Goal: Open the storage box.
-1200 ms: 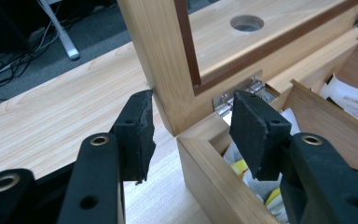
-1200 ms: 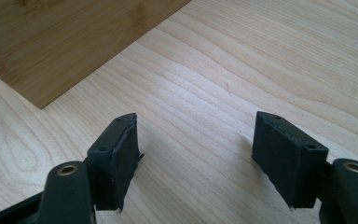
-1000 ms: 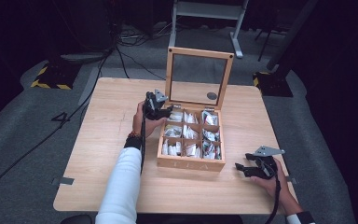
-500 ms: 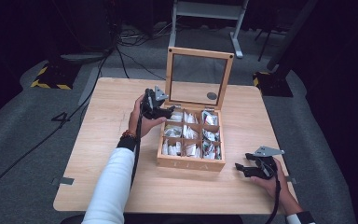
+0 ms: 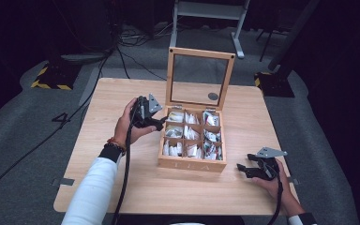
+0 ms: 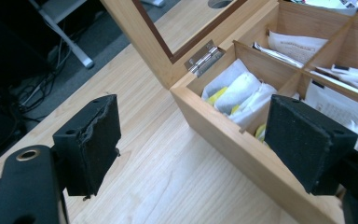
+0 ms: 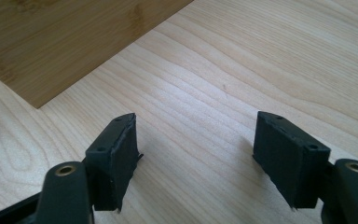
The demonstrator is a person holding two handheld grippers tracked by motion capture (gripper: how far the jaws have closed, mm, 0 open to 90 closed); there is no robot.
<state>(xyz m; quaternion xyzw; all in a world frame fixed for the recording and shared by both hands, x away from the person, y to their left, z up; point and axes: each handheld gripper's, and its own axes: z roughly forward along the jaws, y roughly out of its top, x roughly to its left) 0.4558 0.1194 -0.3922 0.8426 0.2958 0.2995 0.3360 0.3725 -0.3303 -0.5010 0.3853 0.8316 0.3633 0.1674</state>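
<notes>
We see our left gripper [image 6: 193, 140] gaping wide at the back-left corner of the tea box [image 5: 191, 161] — bags [image 6: 240, 91] just ahead; right gripper [image 7: 196, 158] spread empty over the worktop [image 7: 242, 70].

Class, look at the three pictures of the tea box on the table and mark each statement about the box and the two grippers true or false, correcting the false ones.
1. The tea box has its lid closed. False: the glass-paned lid stands open, upright at the back.
2. The left gripper is open, at the box's back left corner. True.
3. The right gripper holds a tea bag. False: it is open and empty over bare table.
4. The box is divided into nine compartments holding packets. True.
5. The right gripper is inside the box. False: it sits on the table to the right of the box's front.
</notes>
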